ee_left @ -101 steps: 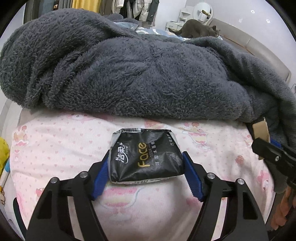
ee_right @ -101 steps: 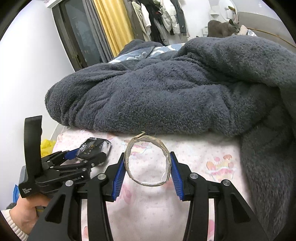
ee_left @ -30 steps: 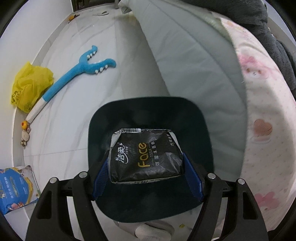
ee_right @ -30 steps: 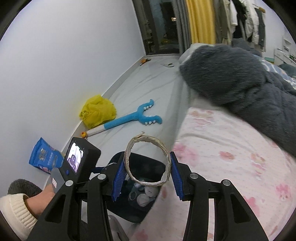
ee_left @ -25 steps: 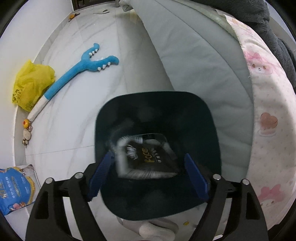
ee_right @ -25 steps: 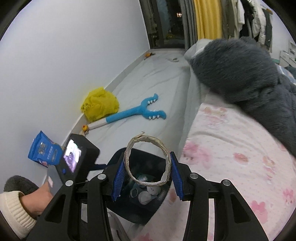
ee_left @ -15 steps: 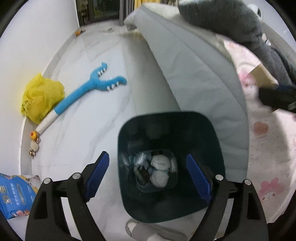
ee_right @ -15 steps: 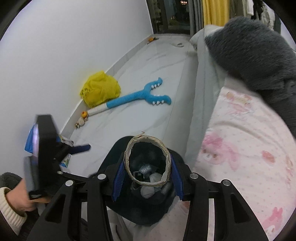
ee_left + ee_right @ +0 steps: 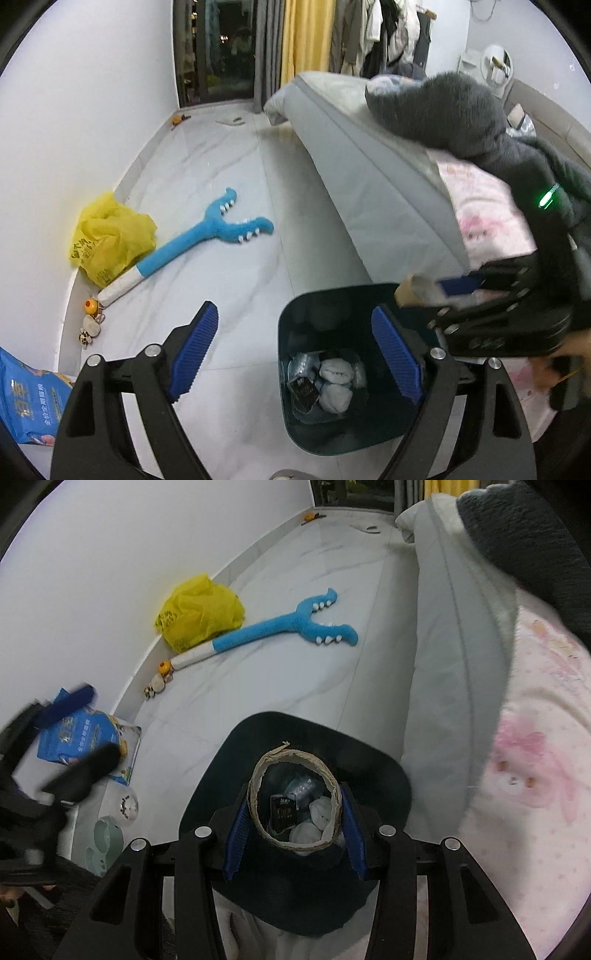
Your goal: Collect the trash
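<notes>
The left gripper [image 9: 295, 350] hung with its fingers spread wide and empty beside the dark trash bin [image 9: 369, 432]. The right gripper [image 9: 293, 806] was clamped on a cardboard tape ring [image 9: 295, 760] directly above the bin, where the black tissue packet [image 9: 282, 812] lay among crumpled tissues [image 9: 317, 810].

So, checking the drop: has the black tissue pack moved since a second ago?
Yes. The tissue pack has left the open left gripper and lies down inside the bin.

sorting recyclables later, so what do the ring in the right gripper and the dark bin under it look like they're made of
Ring: looks like brown cardboard, matte, with a frayed, layered edge and a torn tab at the top; probably a tape or paper core. It is clamped in the right gripper.

Bin: seems to be moulded plastic, dark teal, smooth with rounded corners and a faint sheen; metal can't be fully ruled out.
</notes>
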### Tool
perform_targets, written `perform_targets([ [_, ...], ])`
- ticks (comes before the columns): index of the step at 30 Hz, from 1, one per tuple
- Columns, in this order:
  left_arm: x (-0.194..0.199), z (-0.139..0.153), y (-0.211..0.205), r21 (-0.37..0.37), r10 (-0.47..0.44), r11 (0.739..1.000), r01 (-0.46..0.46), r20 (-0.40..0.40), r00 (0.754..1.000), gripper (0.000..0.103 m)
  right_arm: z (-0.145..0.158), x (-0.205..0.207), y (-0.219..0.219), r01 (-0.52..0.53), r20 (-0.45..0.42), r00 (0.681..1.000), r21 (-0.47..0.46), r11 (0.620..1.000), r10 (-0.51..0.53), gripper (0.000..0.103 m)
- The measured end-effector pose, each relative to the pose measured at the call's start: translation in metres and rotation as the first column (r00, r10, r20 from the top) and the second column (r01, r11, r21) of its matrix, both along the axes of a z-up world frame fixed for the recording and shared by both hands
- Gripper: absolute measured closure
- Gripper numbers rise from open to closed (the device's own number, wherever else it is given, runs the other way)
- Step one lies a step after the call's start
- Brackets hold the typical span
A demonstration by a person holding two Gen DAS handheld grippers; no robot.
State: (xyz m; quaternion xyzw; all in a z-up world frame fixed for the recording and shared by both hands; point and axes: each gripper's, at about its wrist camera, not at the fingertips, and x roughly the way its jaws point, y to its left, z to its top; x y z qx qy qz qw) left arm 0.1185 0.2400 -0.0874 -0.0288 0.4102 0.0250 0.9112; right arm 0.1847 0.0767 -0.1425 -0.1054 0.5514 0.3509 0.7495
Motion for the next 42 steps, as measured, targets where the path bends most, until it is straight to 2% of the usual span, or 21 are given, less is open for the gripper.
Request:
perform_targets([
  [8, -0.013, 0.037, 0.002, 0.018, 0.001, 1.0, -0.002, 0.073, 0.997, 0.016, -0.027, -0.005, 0.011, -0.029, -0.048, 0.999, -0.086, 0.996, 0.025, 0.056],
  [9, -0.015, 0.041, 0.002, 0.026, 0.005, 1.0, -0.008, 0.081, 0.997, 0.014, -0.029, -0.006, 0.012, -0.032, -0.051, 0.998, -0.096, 0.995, 0.027, 0.054],
  [10, -0.017, 0.046, 0.001, 0.039, 0.007, 0.999, -0.011, 0.093, 0.996, 0.014, -0.031, -0.007, 0.013, -0.036, -0.055, 0.998, -0.106, 0.994, 0.031, 0.046],
  [12, -0.019, 0.052, -0.001, 0.054, 0.007, 0.998, -0.013, 0.103, 0.995, 0.012, -0.032, -0.009, 0.011, -0.038, -0.053, 0.998, -0.116, 0.993, 0.032, 0.041],
  [20, -0.03, 0.086, -0.016, 0.071, 0.008, 0.997, -0.019, 0.154, 0.988, 0.008, -0.026, -0.013, 0.004, -0.021, -0.047, 0.999, -0.095, 0.995, 0.017, 0.037],
  [26, -0.039, 0.105, -0.032, 0.099, 0.002, 0.995, -0.022, 0.198, 0.98, 0.004, 0.013, -0.022, -0.015, 0.012, 0.029, 1.0, -0.022, 1.0, -0.011, 0.025],
  [30, -0.051, 0.11, -0.041, 0.082, 0.029, 0.996, -0.047, 0.207, 0.978, 0.003, 0.056, -0.032, -0.04, 0.042, 0.123, 0.991, 0.081, 0.996, -0.052, 0.014],
  [33, -0.058, 0.109, -0.051, 0.083, 0.024, 0.996, -0.041, 0.201, 0.979, 0.003, 0.077, -0.04, -0.06, 0.06, 0.184, 0.979, 0.125, 0.99, -0.083, 0.013],
  [38, -0.068, 0.11, -0.067, 0.114, 0.019, 0.993, -0.043, 0.21, 0.978, 0.003, 0.103, -0.054, -0.094, 0.093, 0.29, 0.948, 0.146, 0.985, -0.132, 0.008],
  [42, -0.074, 0.112, -0.078, 0.109, 0.018, 0.993, -0.044, 0.23, 0.973, 0.003, 0.129, -0.068, -0.129, 0.133, 0.383, 0.904, 0.175, 0.976, -0.191, 0.004],
])
